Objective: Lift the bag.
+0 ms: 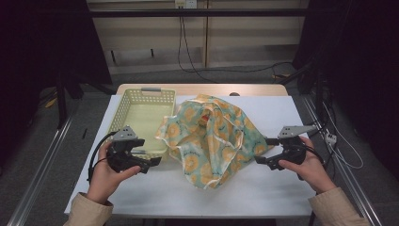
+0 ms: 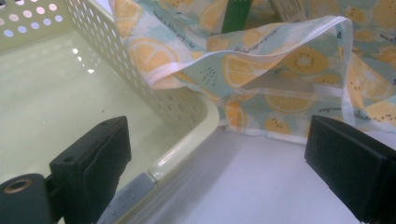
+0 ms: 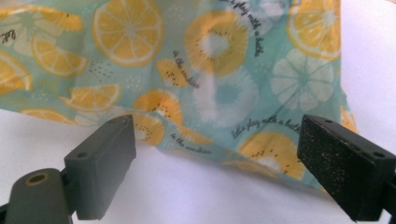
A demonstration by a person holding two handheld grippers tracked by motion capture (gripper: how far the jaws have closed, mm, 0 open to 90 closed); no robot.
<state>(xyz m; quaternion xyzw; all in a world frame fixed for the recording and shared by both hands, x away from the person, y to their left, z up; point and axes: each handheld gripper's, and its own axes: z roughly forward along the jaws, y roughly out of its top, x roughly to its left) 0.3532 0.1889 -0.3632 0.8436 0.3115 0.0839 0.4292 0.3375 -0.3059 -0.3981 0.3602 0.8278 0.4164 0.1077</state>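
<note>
- Cloth (image 1: 211, 141), thin fabric printed with citrus slices on teal, lay heaped at centre frame of the high view on the white table (image 1: 263, 193). Its upper-left edge draped against the wall of the pale yellow basket (image 1: 123, 109).
- Something red showed through the folds near the top of the heap, and a green shape peeked out at upper centre of the left gripper view; could not identify either. Judged that the cloth covered or wrapped some items.
- Left gripper (image 1: 151, 162), lower left of the high view, stood wide open with nothing between its jaws. In the left gripper view the basket's near corner (image 2: 205, 126) sat between the jaws, with the cloth's pale hemmed edge (image 2: 261, 133) just beyond.
- Right gripper (image 1: 261, 160), lower right of the high view, was likewise spread wide and empty. In the right gripper view the cloth's lower edge (image 3: 201, 149) lay flat on the table just ahead of the jaws.
- Handling, as judged: light, limp, probably a little slick. It would sag and slide rather than keep shape, and a pinch in mid-panel would bunch several layers.
- Best hold looked to be the hem or a corner, one gripper per side, lifted gently so anything hidden underneath was not dragged.
</note>
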